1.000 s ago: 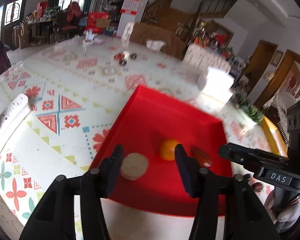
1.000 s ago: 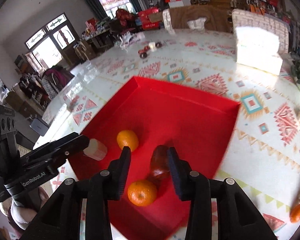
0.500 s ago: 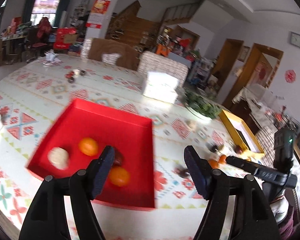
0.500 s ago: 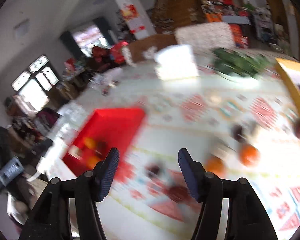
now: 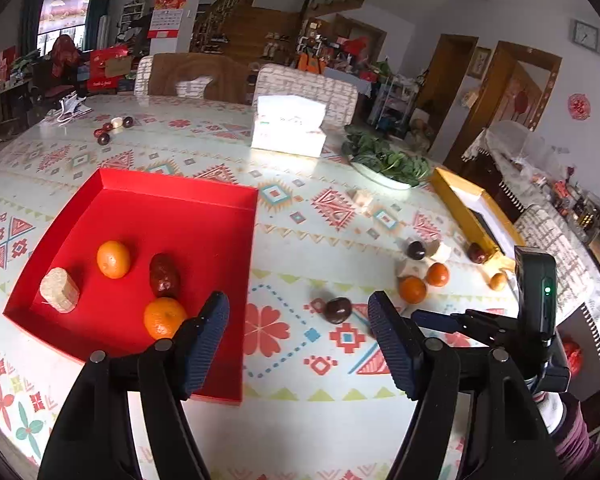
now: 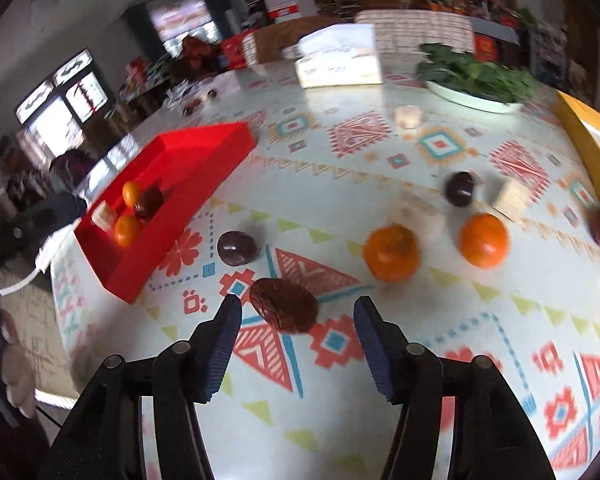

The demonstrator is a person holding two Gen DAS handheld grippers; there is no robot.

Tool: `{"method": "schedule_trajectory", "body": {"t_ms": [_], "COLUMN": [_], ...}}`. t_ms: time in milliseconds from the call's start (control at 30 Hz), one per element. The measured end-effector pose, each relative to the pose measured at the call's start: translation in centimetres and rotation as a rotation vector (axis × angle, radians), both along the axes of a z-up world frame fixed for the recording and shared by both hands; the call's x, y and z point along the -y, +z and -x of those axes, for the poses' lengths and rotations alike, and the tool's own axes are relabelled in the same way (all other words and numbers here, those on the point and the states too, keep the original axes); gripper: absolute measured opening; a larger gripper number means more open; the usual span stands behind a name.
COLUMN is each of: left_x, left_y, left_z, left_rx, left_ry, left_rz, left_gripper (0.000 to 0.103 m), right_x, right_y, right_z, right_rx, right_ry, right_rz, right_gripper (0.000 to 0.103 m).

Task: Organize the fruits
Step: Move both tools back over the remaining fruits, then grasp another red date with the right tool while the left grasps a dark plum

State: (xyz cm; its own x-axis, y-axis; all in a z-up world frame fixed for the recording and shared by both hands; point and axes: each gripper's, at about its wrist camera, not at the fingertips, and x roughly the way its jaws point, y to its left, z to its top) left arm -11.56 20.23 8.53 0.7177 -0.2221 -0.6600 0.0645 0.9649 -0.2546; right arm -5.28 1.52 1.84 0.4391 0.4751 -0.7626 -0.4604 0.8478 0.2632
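the left hand-held gripper (image 5: pixel 298 322) hangs over the desk (image 5: pixel 320 216) with ribbed dark-blue pads spread wide and nothing between them; its jaws opened further earlier in the last second. at its 9 o'clock sits the shallow red tray (image 5: pixel 172 216), glossy and square-cornered, holding two round oranges (image 5: pixel 113 259), a wrinkled dark-red date (image 5: pixel 164 275) and a pale cylindrical block (image 5: pixel 59 290). at the gripper's 1 o'clock lies a smooth dark plum (image 5: pixel 337 310).

the right hand-held gripper (image 6: pixel 298 312) has just been closing its jaws, yet they stand apart, grasping nothing. an oval brown date (image 6: pixel 283 306), skin crinkled, lies on the patterned oilcloth just ahead of the gap, nearer the left pad, untouched. only this view shows that date; the left view alone shows the tray's floor clearly.
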Motion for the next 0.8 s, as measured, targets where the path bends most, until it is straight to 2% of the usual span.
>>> {"method": "schedule_trajectory", "body": {"t_ms": [100, 167, 300, 500, 700, 733, 800], "left_x": [-0.2, 0.1, 1.5, 5.2, 7.7, 8.0, 8.6], "left_y": [-0.5, -0.9, -1.8, -4.6, -6.9, -7.1, -7.6], "left_z": [-0.5, -1.0, -2.3, -4.8, -6.8, -7.1, -7.5], "left_rx": [-0.019, -0.029, -0.051, -0.12, -0.163, -0.165, -0.172], "left_ry": [0.003, -0.003, -0.051, -0.15, -0.195, -0.197, -0.199], "left_rz": [0.004, -0.001, -0.023, -0.093, -0.143, -0.159, -0.192], "left_gripper": [0.071, 0.071, 0.071, 0.071, 0.071, 0.069, 0.059], "right_x": [-1.0, -1.4, -1.8, 0.1, 3.4, 3.7, 4.2], "right_y": [-0.8, -0.9, -0.9, -0.6, -0.6, -0.7, -0.8], "right_z": [-0.4, -0.3, 0.3, 0.8, 1.4, 1.4, 1.4], "right_rx": [0.015, 0.014, 0.029, 0.017, -0.002, -0.007, -0.014], "right_ry": [0.033, 0.047, 0.069, 0.016, -0.038, -0.043, -0.053], "right_rz": [0.029, 0.04, 0.06, 0.012, -0.013, -0.016, -0.024], "right_gripper": [0.05, 0.038, 0.029, 0.029, 0.029, 0.029, 0.029]}}
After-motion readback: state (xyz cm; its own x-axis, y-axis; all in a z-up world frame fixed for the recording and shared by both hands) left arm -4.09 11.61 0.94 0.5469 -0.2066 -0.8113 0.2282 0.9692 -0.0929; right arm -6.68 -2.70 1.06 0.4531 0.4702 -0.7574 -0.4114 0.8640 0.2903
